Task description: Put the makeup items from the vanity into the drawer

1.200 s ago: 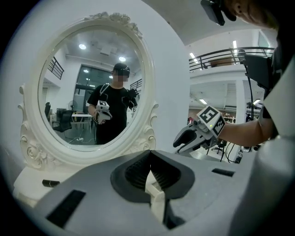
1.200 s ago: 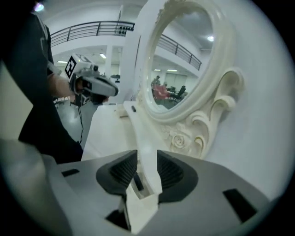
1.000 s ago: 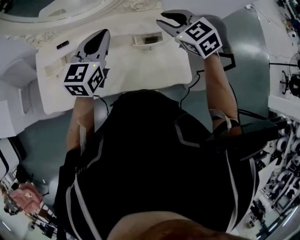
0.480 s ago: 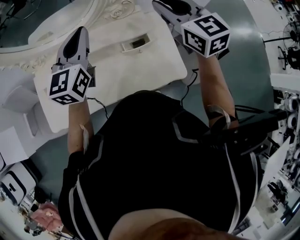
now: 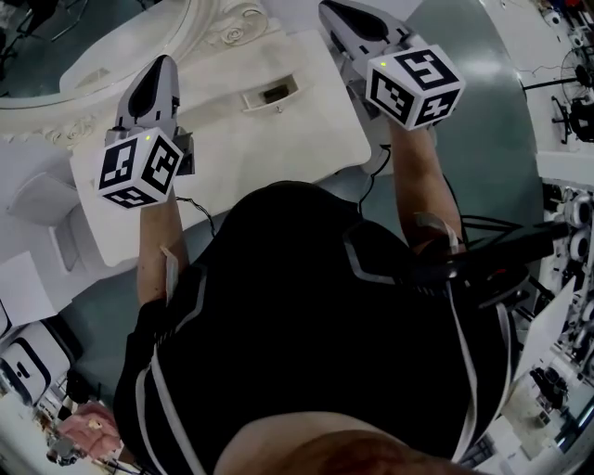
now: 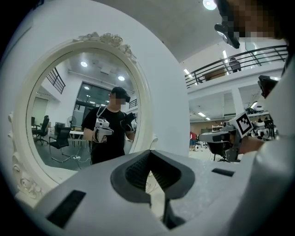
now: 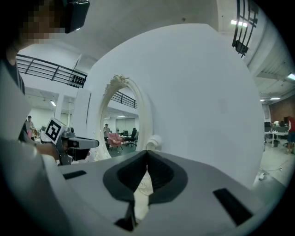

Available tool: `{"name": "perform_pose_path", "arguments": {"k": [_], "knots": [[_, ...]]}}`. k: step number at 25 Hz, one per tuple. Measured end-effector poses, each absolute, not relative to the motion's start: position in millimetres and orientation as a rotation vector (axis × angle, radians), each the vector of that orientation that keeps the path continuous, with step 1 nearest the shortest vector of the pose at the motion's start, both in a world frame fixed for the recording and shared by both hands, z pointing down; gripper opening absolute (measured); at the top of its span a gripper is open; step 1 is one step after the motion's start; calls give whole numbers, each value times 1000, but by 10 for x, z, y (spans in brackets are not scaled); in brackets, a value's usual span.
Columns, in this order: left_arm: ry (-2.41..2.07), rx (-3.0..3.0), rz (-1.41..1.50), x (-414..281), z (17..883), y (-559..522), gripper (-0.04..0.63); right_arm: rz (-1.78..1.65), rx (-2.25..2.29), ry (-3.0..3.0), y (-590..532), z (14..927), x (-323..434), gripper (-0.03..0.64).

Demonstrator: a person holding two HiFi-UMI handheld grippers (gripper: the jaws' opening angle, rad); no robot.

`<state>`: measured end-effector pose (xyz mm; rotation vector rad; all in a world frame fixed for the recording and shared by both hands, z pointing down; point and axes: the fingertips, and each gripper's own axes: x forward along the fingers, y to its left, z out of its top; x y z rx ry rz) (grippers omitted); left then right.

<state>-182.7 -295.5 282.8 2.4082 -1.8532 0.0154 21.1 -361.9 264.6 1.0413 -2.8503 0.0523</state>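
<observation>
The left tongs [image 5: 163,65] and right tongs [image 5: 332,13] both hover pinched shut, empty. Between them lies the drawer pull [image 5: 271,93] on the white surface [image 5: 241,148] (drawer seemingly closed; no makeup items visible). Beyond stands the mirror [image 6: 60,92], which a blind reach might strike.

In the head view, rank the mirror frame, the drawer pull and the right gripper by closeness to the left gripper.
1. The mirror frame, just beyond the left gripper's fingers.
2. The drawer pull, to its right on the vanity.
3. The right gripper, farthest right.
</observation>
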Motion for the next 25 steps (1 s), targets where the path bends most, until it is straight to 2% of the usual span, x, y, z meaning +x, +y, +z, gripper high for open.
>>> {"name": "perform_pose_path", "arguments": {"k": [25], "knots": [[-2000, 2395, 44, -1896, 2747, -2942, 3, -10, 1043, -2831, -3688, 2603, 153, 5]]}}
